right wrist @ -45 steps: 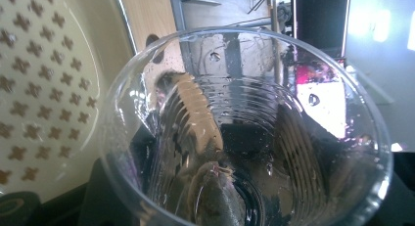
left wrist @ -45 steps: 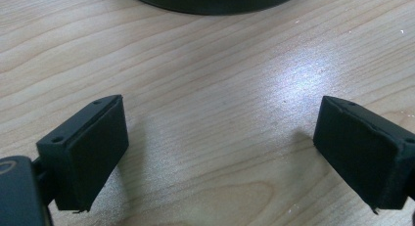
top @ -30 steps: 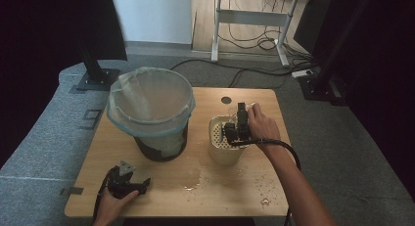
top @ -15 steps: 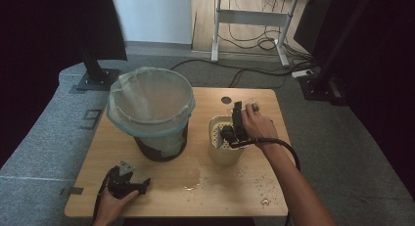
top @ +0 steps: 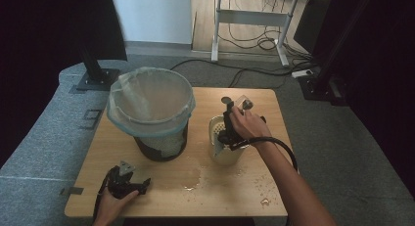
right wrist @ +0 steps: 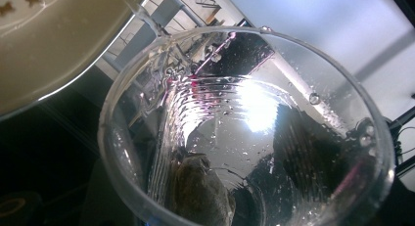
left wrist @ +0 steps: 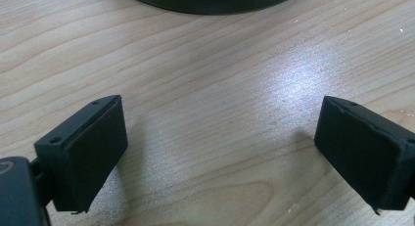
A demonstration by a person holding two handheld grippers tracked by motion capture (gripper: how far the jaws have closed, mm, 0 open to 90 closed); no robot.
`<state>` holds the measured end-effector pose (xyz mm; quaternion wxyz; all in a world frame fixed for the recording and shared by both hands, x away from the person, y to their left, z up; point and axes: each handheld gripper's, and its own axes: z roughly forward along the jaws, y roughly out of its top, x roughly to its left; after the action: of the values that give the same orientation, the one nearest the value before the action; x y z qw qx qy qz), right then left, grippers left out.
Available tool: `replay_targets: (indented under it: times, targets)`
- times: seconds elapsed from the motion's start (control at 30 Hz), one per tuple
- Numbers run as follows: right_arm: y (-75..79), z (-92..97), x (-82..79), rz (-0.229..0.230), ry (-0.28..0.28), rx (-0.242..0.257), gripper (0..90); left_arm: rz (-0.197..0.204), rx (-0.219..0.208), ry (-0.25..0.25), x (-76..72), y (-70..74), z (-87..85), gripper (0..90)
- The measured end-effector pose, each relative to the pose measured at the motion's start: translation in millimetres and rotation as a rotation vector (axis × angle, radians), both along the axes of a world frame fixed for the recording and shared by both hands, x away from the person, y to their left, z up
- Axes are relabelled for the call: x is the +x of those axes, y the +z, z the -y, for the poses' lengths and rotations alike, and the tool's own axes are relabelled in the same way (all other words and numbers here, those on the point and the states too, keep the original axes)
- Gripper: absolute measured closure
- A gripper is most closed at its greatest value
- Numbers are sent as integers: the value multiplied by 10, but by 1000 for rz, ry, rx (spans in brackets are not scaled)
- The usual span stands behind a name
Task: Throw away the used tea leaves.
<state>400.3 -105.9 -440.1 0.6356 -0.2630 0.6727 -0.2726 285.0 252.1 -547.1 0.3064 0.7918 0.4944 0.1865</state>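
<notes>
A clear glass point(right wrist: 244, 133) is held clamped in the right hand-held gripper point(top: 234, 124) at centre frame, beside a cream container point(top: 222, 150) — the left hand-held gripper point(left wrist: 220, 157), lower left, is spread apart on the table point(top: 235, 187).

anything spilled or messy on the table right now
Yes. A wet puddle sits on the wooden table in front of the lined bin, with scattered droplets or crumbs toward the near right corner. The right hand-held gripper holds a clear cup tipped over the cream strainer container.
</notes>
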Motion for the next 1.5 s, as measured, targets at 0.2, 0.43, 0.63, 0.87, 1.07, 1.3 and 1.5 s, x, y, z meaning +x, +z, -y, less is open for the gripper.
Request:
replay_targets:
  times: [0.2,0.43,0.63,0.87,1.07,1.3,1.5]
  targets:
    - [-46,-33,-17,15,25,-96,414,0,-1,0,0,0,0,49]
    - [-19,-30,6,24,30,-202,412,0,1,-1,1,0,1,48]
    - [3,-118,1,5,25,-150,423,0,0,-4,0,-1,-1,46]
    - [82,-88,-8,-41,-5,29,427,-1,1,-6,0,0,-3,45]
    - [289,-9,-30,-193,-77,562,425,-1,1,-6,0,-1,-2,45]
    - [433,134,-34,-368,-138,1036,424,-1,1,-6,1,-1,-2,45]
    - [545,338,-20,-526,-165,1443,425,1,0,-4,1,-2,-1,45]
